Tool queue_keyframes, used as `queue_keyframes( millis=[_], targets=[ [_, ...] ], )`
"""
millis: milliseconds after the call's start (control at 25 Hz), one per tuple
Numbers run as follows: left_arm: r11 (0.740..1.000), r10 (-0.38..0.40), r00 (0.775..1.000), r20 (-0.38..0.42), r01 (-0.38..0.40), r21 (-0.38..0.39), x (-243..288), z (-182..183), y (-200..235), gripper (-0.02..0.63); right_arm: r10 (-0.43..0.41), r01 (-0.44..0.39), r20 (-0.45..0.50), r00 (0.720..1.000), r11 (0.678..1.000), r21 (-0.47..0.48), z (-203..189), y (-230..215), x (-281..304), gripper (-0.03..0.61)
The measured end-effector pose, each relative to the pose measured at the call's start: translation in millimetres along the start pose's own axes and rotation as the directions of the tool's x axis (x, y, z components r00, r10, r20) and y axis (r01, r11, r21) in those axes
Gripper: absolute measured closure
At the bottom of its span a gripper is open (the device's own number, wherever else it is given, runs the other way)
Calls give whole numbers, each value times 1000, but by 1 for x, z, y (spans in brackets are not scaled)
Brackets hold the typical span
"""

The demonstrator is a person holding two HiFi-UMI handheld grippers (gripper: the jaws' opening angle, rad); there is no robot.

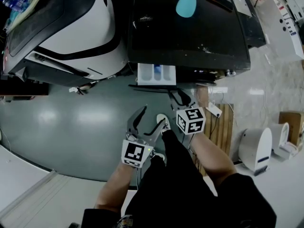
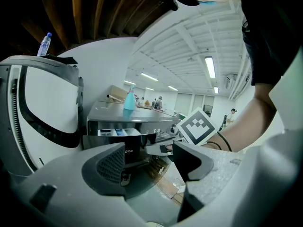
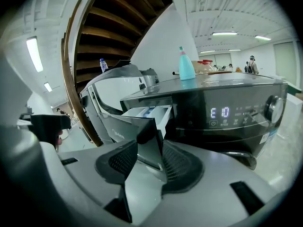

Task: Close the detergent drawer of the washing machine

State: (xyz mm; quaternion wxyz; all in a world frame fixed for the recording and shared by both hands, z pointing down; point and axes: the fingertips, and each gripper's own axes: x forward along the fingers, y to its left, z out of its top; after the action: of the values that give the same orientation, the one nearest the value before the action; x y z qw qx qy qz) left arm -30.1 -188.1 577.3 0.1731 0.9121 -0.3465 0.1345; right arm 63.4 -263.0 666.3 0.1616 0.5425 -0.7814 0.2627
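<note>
The black washing machine (image 1: 190, 27) stands ahead with its white detergent drawer (image 1: 156, 74) pulled out; the right gripper view shows the drawer (image 3: 147, 113) and its dark front panel. My right gripper (image 1: 180, 99) hovers just in front of the drawer, slightly to its right, jaws partly apart. In its own view the right gripper (image 3: 149, 162) has the panel's edge showing in the gap, and no pad visibly presses on it. My left gripper (image 1: 148, 121) is lower and farther back, open and empty. The left gripper view (image 2: 151, 162) looks at the drawer (image 2: 118, 132).
A white washer (image 1: 71, 27) with a dark open lid stands at the left. A teal bottle (image 1: 186, 4) stands on the black machine. A wooden pallet (image 1: 222, 127) and a white appliance (image 1: 256, 148) are at the right. The floor (image 1: 71, 122) is grey.
</note>
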Motion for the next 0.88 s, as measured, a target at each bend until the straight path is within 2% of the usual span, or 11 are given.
queue_keyframes(
  millis=[640,880],
  targets=[
    [1000,10,1000,15,-9,-16,22,10,12,314,-27,26,19,999,999,47,30,-24,37,408],
    [1000,14,1000,16,-13,-19,28,10,18,314,-44,42,19,999,994,97,36,-31,47,402]
  ],
)
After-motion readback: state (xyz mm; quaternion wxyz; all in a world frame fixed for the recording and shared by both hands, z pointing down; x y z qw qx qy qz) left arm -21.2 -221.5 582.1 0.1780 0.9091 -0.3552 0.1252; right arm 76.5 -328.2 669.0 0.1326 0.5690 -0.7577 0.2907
